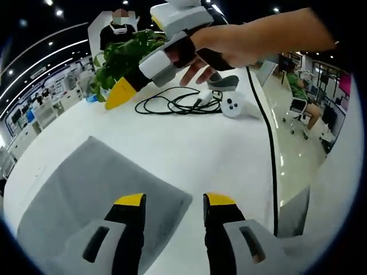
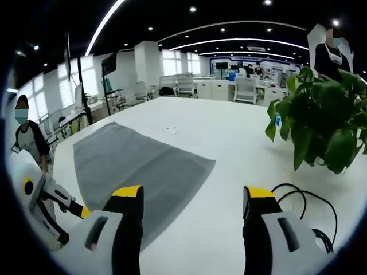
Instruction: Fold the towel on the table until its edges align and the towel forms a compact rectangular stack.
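Grey towel (image 2: 137, 169) flat on desk (image 2: 229, 137): soft, light, limp; pinch at corners; left gripper (image 1: 175, 203) and right gripper (image 2: 192, 195) both spread, empty

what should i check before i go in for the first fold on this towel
1. Towel lying flat and unfolded on the table: ok.
2. Left gripper open, holding nothing: ok.
3. Right gripper open, holding nothing: ok.
4. Either gripper on a towel edge: not ok, both hover off it.
5. Black cable and potted plant clear of the towel: ok.
6. Far towel corners free: cannot tell.
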Available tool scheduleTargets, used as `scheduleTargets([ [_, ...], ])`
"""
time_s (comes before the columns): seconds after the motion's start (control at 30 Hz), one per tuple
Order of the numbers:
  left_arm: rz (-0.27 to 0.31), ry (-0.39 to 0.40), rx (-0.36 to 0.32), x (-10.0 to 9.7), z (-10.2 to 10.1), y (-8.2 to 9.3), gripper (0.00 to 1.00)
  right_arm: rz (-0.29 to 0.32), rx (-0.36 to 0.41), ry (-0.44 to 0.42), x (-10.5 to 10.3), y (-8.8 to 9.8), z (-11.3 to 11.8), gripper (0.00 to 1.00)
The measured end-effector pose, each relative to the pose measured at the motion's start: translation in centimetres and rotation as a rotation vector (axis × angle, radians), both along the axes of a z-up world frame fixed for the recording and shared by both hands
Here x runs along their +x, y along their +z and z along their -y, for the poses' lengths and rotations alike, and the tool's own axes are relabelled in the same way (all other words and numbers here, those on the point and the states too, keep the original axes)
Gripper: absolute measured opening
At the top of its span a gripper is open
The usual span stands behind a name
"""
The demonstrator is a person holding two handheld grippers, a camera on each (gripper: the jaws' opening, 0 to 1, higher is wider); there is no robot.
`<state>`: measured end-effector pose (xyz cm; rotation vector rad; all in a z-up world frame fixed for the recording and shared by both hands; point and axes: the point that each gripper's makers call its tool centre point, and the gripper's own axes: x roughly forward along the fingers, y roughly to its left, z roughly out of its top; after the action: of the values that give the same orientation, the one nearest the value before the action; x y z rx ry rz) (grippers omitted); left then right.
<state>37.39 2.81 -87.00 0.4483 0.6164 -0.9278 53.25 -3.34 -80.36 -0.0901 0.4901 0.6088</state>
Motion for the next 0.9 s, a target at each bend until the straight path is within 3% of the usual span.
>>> scheduleTargets([
  [0.27,-0.029,-0.026,0.036,0.1,0.4,-2.1,0.34,-0.030,0.010,0.019,1.5,-1.8,-0.7,0.67],
  [0.57,-0.063,-0.058,0.075,0.1,0.7,-4.3,0.33,-0.050,0.017,0.004,2.2,-3.0,-0.6,0.66],
  [0.63,-0.051,-0.070,0.090,0.2,0.7,-4.5,0.31,-0.056,0.013,-0.003,2.3,-3.2,-0.4,0.66],
  [0.9,-0.085,-0.044,0.045,0.5,1.3,-4.4,0.21,-0.072,0.023,-0.035,3.6,-4.0,-0.4,0.62],
])
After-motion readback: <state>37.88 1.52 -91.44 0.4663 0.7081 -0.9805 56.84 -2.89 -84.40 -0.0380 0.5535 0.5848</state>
